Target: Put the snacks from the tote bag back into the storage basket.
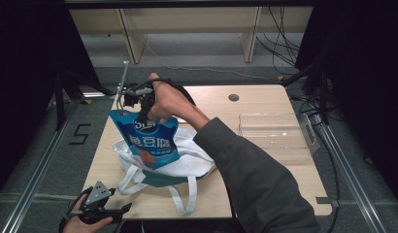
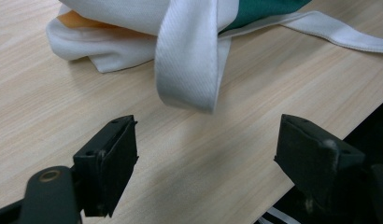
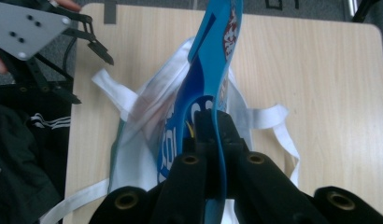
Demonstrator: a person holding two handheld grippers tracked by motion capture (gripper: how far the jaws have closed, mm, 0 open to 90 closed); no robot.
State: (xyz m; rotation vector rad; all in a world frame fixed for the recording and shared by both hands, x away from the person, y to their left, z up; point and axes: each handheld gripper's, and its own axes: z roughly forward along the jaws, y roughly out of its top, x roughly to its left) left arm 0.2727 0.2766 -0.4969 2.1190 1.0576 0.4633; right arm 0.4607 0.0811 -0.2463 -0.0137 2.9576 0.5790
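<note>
A blue snack pouch [image 1: 148, 141] hangs above a white and green tote bag [image 1: 180, 165] lying on the wooden table [image 1: 265, 99]. My right gripper [image 1: 143, 109] is shut on the pouch's top edge, holding it upright over the bag. The right gripper view looks down along the pouch [image 3: 206, 79] to the tote bag [image 3: 147, 116] below it. My left gripper [image 1: 117, 209] stands open at the table's near left corner. In the left gripper view its jaws are wide apart around bare table, just short of a white bag handle [image 2: 192, 60].
A clear plastic bin [image 1: 274, 133] stands at the right of the table. A round cable hole [image 1: 233, 97] sits near the far edge. Wooden shelving and cables lie on the floor beyond. The left gripper [image 3: 94, 51] appears at the upper left of the right gripper view.
</note>
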